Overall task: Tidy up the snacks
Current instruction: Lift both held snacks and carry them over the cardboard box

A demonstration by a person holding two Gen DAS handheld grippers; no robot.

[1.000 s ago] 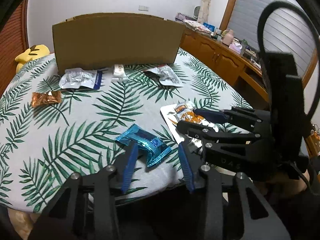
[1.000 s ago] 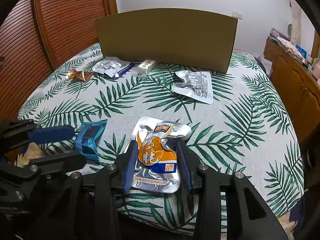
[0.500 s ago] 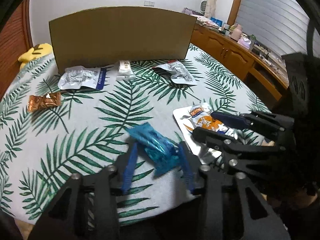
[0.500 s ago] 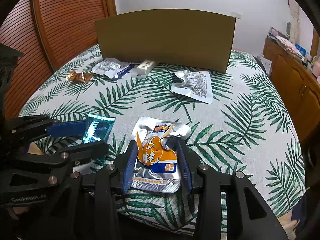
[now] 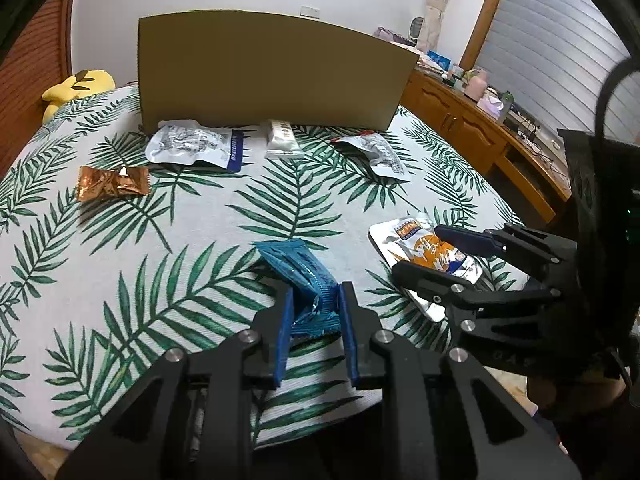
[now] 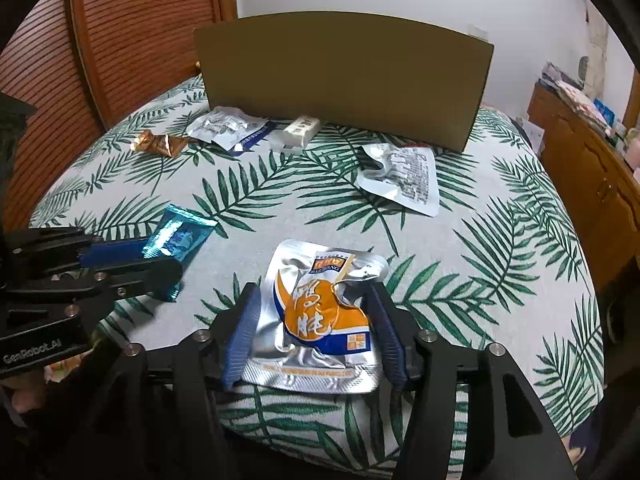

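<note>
Nearest the lens, at 6 o'clock in the left wrist view: left tongs (image 5: 314, 308), blue pads (image 5: 285, 332) closing on the crumpled blue packet (image 5: 304, 280), pinched at its near end, far end jutting toward 12 o'clock above the leaf-print worktop (image 5: 120, 280). Just beside, at 3 o'clock: right tongs (image 5: 424, 252), straddling the orange pouch (image 5: 416, 240). From the right wrist view, right tongs (image 6: 316, 312) spreading, pads (image 6: 244, 328) standing off either side of the silver-and-orange pouch (image 6: 320, 312), which lies flat near the worktop's (image 6: 500, 240) front edge. At 9 o'clock there, left tongs (image 6: 120, 260) clamped on the blue packet (image 6: 180, 236). Farther out, toward 1 o'clock: silver pouch (image 6: 404, 180), printed back up. Beyond, near the far edge, in a loose row from 10 to 12 o'clock: copper wrapper (image 6: 158, 144), silver-and-blue pouch (image 6: 228, 128), white bar (image 6: 300, 130). Behind the row: upright cardboard panel (image 6: 348, 76), curved, standing on the worktop. At the far left in the left view: yellow plush (image 5: 76, 86) past the worktop's rim.
</note>
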